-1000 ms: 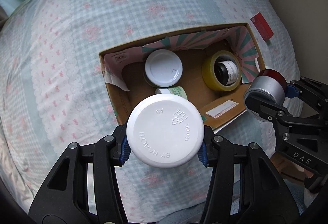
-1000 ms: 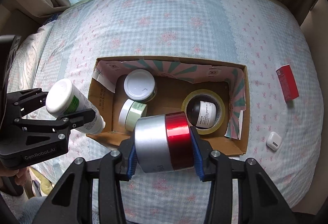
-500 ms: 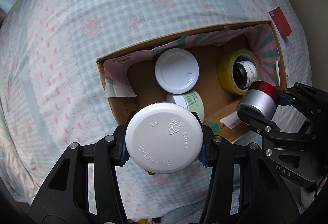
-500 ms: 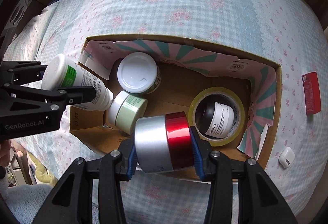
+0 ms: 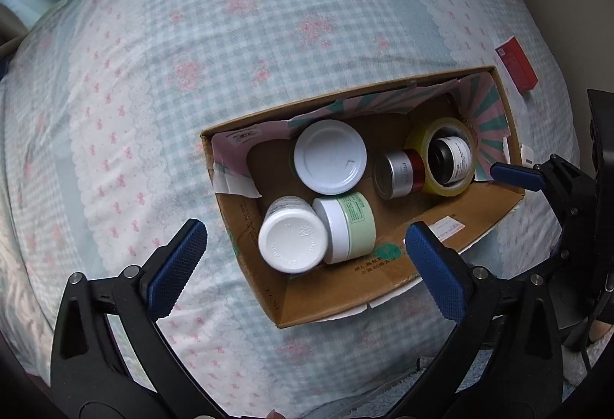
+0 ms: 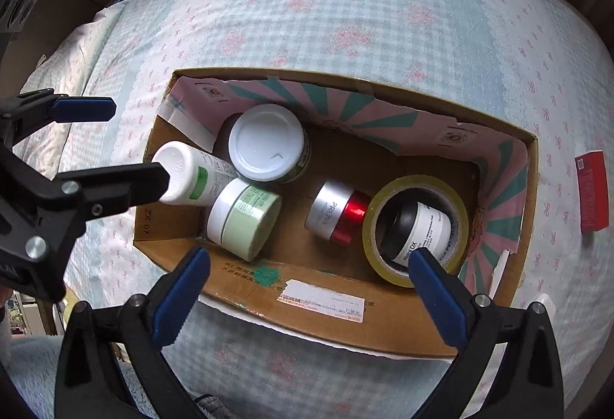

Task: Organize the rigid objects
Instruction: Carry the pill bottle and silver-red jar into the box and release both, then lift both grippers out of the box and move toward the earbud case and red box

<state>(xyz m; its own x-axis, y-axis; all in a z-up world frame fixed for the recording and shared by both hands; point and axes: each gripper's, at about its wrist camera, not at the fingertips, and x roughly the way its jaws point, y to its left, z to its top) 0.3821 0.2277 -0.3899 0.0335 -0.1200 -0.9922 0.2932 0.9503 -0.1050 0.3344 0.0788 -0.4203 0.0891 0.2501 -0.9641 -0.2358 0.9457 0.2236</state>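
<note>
An open cardboard box (image 5: 383,277) (image 6: 245,284) sits on the bed. Inside lie a white bottle (image 5: 293,240) (image 6: 188,177), a pale green jar (image 5: 351,227) (image 6: 243,219), a white-lidded jar (image 5: 330,162) (image 6: 266,142), a silver-and-red jar (image 5: 399,173) (image 6: 339,213), and a yellow tape roll (image 5: 441,160) (image 6: 416,231) around a dark jar. My left gripper (image 5: 303,258) is open and empty above the box's near left end. My right gripper (image 6: 307,281) is open and empty over the near wall.
A red carton (image 5: 516,66) (image 6: 593,196) lies on the checked bedspread (image 5: 230,35) right of the box. A small white case (image 6: 545,302) lies near the box's right corner. Each gripper shows at the edge of the other's view.
Both grippers have opened. The white bottle left my left gripper and the silver-and-red jar left my right gripper; both now lie in the box. The grippers have drawn back.
</note>
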